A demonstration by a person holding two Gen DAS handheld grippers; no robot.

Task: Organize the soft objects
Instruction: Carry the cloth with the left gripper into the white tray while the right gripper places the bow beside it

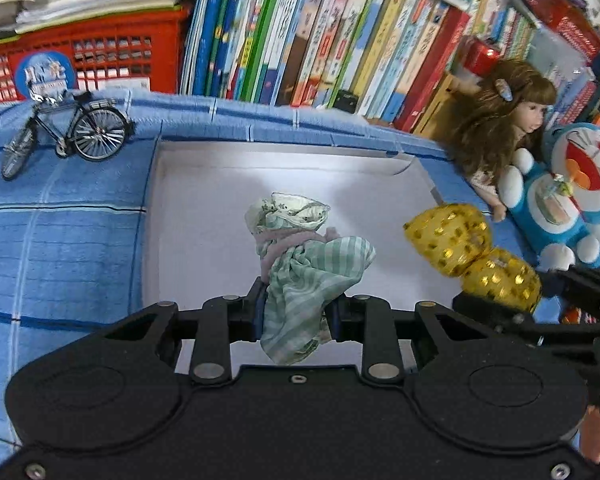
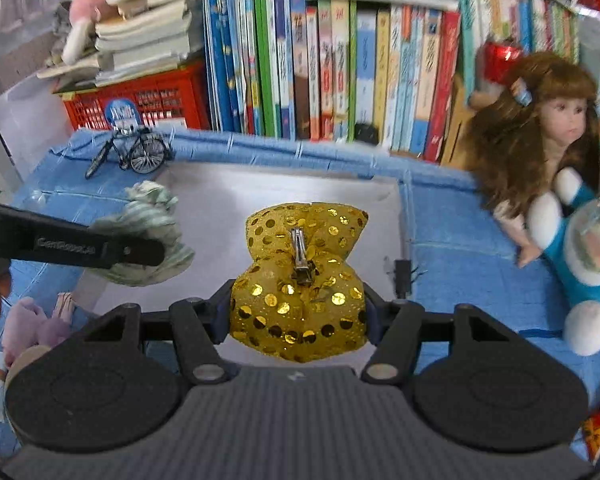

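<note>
With the left gripper (image 1: 296, 316) fingers clamped on the cloth bundle (image 1: 300, 256) and the right gripper (image 2: 298, 320) on the gold bow (image 2: 300, 280), both above the white tray (image 1: 204, 200) mid-worktop, lowering before release was advisable.

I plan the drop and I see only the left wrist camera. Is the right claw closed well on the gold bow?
Observer: Yes, the right claw is shut on the lower lobe of the gold bow.
Operator: Has the bow any hard part?
Observer: A metal clip lies along its knot.
Operator: Are other soft things outside the tray?
Observer: A pale purple soft item lies left of the white tray.
</note>
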